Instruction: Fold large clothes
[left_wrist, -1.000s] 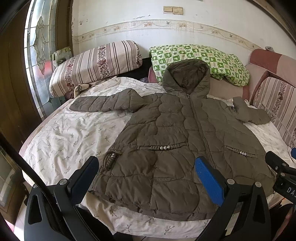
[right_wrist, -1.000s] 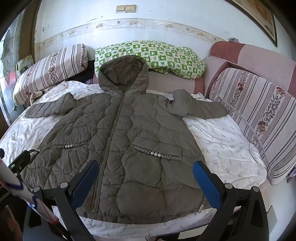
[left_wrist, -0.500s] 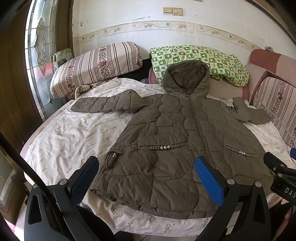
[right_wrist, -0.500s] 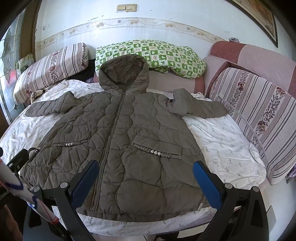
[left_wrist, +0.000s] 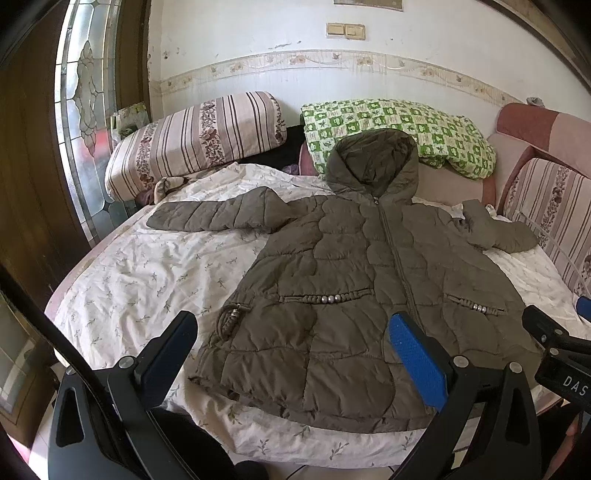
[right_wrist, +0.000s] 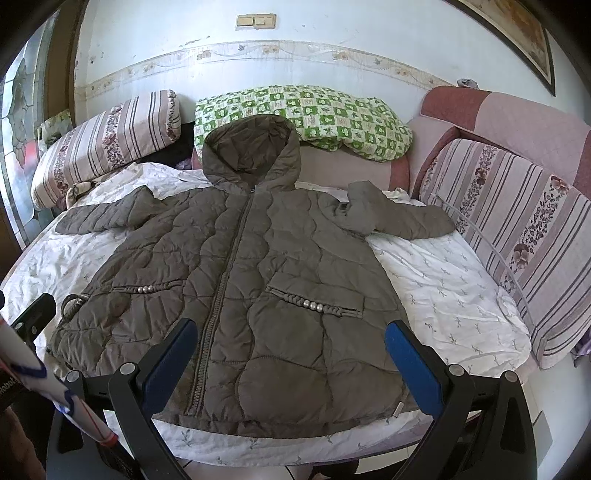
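Note:
An olive quilted hooded jacket (left_wrist: 354, 280) lies flat and zipped on the bed, front up, hood toward the wall, both sleeves spread out sideways; it also shows in the right wrist view (right_wrist: 236, 280). My left gripper (left_wrist: 291, 350) is open and empty, hovering over the hem's left part at the bed's front edge. My right gripper (right_wrist: 291, 350) is open and empty, over the hem's right part. Neither touches the jacket.
The bed has a white floral sheet (left_wrist: 147, 273) (right_wrist: 450, 288). A striped pillow (left_wrist: 192, 140) and a green checked pillow (left_wrist: 399, 129) lie at the head. Striped cushions (right_wrist: 524, 236) line the right side. A stained-glass door (left_wrist: 81, 110) stands at the left.
Both views have drifted slightly back and up from the bed; the jacket sits a little higher in frame. The jacket itself has not moved and both grippers stay open.

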